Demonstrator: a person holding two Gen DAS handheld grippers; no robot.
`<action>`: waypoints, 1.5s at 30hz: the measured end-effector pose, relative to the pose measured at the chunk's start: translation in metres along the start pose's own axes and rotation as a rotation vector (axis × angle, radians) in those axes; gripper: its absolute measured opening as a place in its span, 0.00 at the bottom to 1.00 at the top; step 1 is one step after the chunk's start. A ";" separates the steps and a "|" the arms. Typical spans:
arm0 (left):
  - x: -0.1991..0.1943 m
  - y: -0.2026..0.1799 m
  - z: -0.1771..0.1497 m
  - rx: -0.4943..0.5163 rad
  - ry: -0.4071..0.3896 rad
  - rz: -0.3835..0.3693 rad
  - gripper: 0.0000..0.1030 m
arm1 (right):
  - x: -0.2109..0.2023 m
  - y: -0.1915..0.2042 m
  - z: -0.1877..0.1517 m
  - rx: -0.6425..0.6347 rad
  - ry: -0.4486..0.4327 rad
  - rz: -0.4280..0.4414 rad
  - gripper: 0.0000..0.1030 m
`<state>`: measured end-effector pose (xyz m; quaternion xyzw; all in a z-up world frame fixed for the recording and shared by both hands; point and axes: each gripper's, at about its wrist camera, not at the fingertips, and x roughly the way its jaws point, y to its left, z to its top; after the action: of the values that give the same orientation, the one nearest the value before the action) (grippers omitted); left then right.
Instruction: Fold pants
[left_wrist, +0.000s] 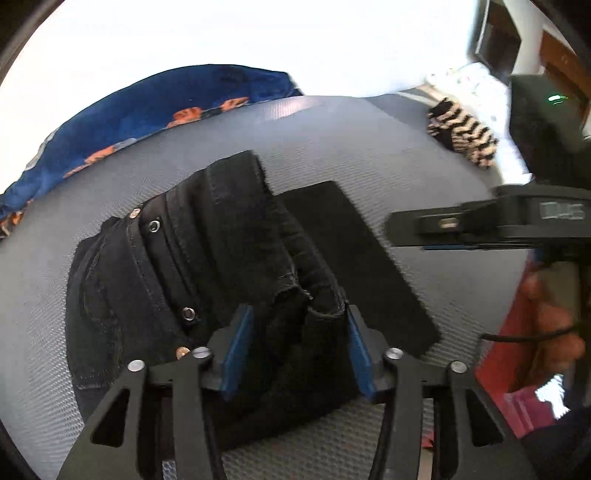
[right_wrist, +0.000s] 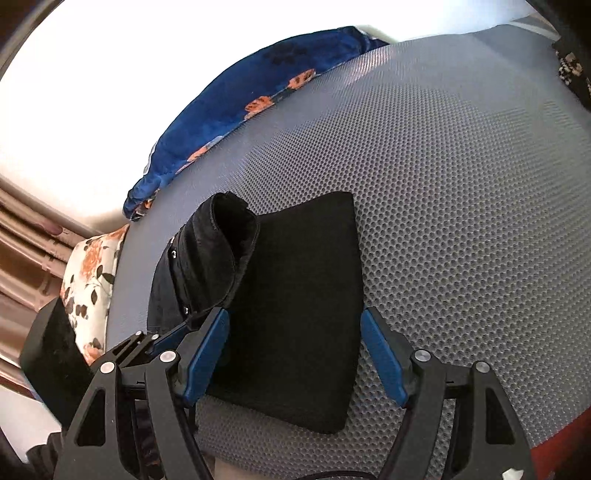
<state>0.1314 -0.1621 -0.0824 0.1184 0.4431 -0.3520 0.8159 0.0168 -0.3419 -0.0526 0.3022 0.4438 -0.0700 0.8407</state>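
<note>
One pair of black pants (left_wrist: 207, 266) lies folded on the grey mat (left_wrist: 369, 147), beside one blue flowered blanket (left_wrist: 155, 99). The left gripper (left_wrist: 295, 347) has its jaws wide, with a bunched hem between them, unpinched. The right gripper (right_wrist: 295, 354) hovers with jaws wide over the flat fold, holding nothing. One striped cloth (left_wrist: 461, 133) lies far right.

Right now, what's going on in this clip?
A person with handheld tongs in each hand is folding black pants on a grey mesh mat. The left tongs sit open around a raised bunch of the fabric, not clamped on it. The right tongs are open too, straddling the flat folded part. One end is rolled up and over, so the fold looks unfinished. A blue floral cloth lies behind the mat.
</note>
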 end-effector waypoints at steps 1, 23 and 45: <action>-0.006 0.001 -0.001 -0.015 -0.005 -0.026 0.52 | 0.002 0.000 0.000 -0.004 0.005 0.003 0.70; -0.043 0.190 -0.052 -0.482 -0.012 0.177 0.59 | 0.102 0.013 0.032 -0.031 0.207 0.294 0.41; -0.031 0.170 -0.039 -0.458 0.018 0.095 0.59 | 0.029 0.015 0.028 -0.070 0.043 0.115 0.09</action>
<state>0.2107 -0.0043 -0.1000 -0.0458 0.5125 -0.2025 0.8332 0.0601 -0.3411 -0.0569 0.2991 0.4460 0.0003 0.8435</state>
